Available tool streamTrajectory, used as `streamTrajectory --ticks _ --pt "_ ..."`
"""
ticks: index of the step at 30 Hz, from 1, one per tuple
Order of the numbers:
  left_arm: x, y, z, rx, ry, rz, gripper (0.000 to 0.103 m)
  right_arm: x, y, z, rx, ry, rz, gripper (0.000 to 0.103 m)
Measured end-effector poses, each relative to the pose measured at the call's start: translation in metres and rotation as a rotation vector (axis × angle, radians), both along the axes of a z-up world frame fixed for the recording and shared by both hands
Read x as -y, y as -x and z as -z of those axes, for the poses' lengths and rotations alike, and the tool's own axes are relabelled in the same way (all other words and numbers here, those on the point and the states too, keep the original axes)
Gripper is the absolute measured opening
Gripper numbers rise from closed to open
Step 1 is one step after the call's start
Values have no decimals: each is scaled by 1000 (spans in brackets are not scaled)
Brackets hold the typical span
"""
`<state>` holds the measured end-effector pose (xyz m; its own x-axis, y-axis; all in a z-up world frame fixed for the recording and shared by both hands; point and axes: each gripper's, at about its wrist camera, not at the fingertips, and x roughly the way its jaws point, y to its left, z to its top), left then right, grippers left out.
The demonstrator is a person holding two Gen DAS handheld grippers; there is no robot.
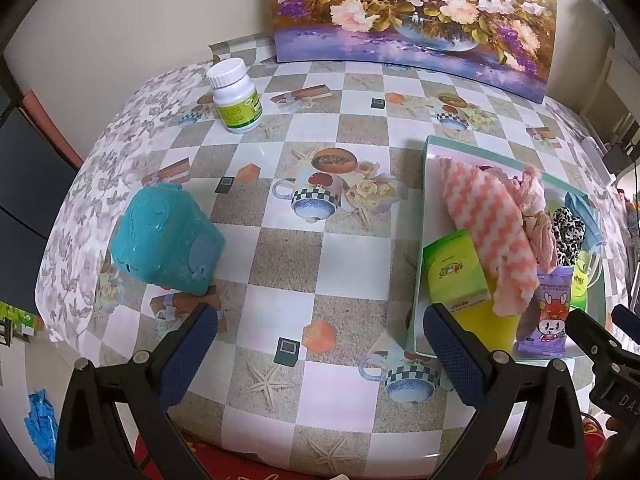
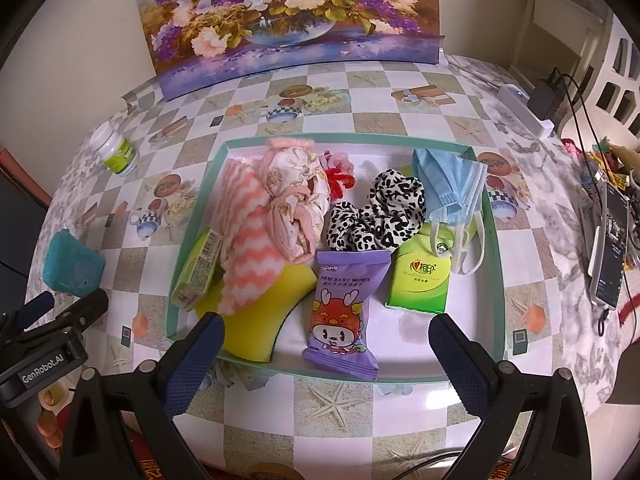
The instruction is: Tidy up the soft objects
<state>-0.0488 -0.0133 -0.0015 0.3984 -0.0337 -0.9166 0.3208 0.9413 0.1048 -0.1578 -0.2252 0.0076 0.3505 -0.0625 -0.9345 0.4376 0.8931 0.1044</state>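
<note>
Checkered cloth with teapot pictures covers the table point(image 1: 320, 264), and a flower painting point(image 2: 288, 16) leans on the wall behind. Most soft things sit in the green tray point(image 2: 494, 264): a pink zigzag towel point(image 2: 244, 248), a spotted scrunchie point(image 2: 376, 216), a blue mask point(image 2: 448, 184), a yellow sponge point(image 2: 260, 320) and a purple wipes pack point(image 2: 344, 316). Both the left gripper point(image 1: 320, 344) and right gripper point(image 2: 326, 356) are wide apart and hold nothing. The sorting looks almost done. I think the teal pouch point(image 1: 166, 240), alone outside the tray, is next, if it is soft.
</note>
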Motion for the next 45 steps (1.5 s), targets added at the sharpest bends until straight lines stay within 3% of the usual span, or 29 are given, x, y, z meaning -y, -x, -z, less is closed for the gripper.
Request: streamTrajectory --ticks 45 --pt "-4 -2 -3 30 -25 -40 102 2 1 -2 8 -3 2 103"
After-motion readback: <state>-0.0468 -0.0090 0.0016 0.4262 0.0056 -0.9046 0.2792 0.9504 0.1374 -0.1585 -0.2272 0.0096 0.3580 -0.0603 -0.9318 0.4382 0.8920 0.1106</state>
